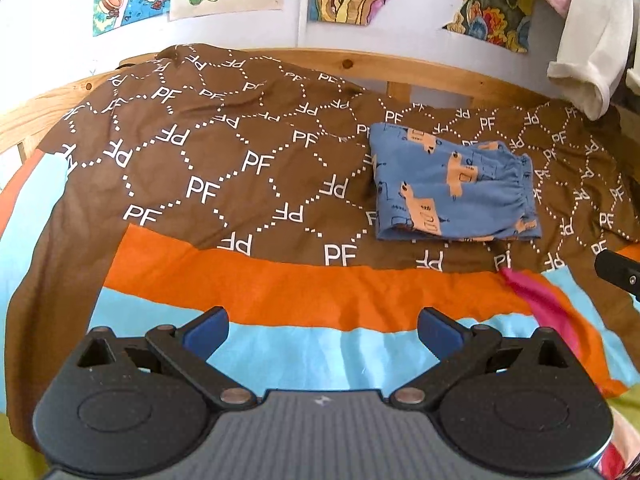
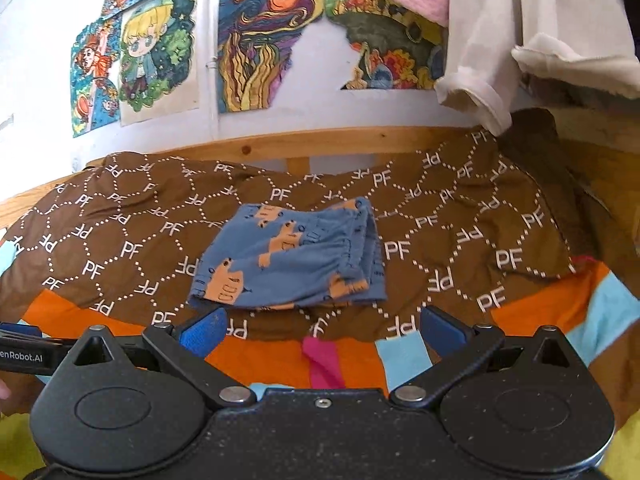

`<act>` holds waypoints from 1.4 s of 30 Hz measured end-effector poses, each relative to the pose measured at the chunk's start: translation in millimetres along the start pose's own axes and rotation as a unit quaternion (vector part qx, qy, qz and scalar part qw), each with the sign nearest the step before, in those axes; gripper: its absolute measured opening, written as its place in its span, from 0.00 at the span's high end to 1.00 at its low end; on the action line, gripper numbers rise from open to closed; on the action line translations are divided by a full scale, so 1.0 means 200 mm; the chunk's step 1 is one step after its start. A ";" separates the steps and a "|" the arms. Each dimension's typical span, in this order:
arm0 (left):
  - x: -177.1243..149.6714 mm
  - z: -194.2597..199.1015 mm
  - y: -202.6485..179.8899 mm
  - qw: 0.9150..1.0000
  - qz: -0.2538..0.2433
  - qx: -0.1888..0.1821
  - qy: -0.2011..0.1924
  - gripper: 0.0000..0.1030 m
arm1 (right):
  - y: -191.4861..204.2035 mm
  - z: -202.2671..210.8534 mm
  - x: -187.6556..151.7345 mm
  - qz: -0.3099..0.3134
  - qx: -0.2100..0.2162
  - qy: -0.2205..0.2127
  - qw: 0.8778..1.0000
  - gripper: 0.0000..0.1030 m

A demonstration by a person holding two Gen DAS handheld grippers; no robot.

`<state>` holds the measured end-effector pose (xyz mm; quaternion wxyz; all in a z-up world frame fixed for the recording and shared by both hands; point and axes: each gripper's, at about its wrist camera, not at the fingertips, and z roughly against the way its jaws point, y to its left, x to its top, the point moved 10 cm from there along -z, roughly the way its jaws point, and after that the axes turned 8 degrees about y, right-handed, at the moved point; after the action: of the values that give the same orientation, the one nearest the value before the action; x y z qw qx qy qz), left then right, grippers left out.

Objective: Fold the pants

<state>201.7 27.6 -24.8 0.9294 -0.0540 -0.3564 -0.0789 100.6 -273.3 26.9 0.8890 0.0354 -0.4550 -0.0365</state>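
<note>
Small blue pants with orange truck prints point(image 1: 452, 188) lie folded in a compact rectangle on the brown "PF" patterned bedspread point(image 1: 200, 152). In the right wrist view the pants point(image 2: 288, 260) lie just beyond the fingertips. My left gripper point(image 1: 322, 328) is open and empty, well short of the pants and to their left. My right gripper point(image 2: 322, 328) is open and empty, just in front of the pants' near edge. A part of the right gripper point(image 1: 618, 274) shows at the right edge of the left wrist view.
The bedspread has orange point(image 1: 280, 284), light blue and pink stripes near me. A wooden bed rail point(image 2: 320, 144) runs along the far side. Drawings point(image 2: 264, 40) hang on the wall. White and pink clothes point(image 2: 500, 40) hang at the upper right.
</note>
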 end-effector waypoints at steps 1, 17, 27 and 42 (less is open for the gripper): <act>0.00 0.00 0.00 1.000 -0.001 0.000 0.001 0.00 | 0.00 -0.01 -0.01 -0.001 0.000 0.002 1.000 0.01; 0.00 -0.02 0.00 1.000 0.006 -0.006 0.005 0.00 | 0.01 -0.03 -0.04 0.000 0.000 0.014 1.000 0.01; 0.00 -0.01 0.00 1.000 0.006 -0.006 0.002 0.00 | 0.02 -0.04 -0.04 0.004 0.005 0.017 1.000 0.01; 0.00 -0.01 0.00 1.000 0.004 -0.004 0.002 0.00 | 0.01 -0.04 -0.06 0.004 0.005 0.021 1.000 0.01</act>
<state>202.7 27.4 -25.8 0.9303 -0.0591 -0.3538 -0.0771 100.6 -269.2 12.8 0.8985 0.0394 -0.4362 -0.0301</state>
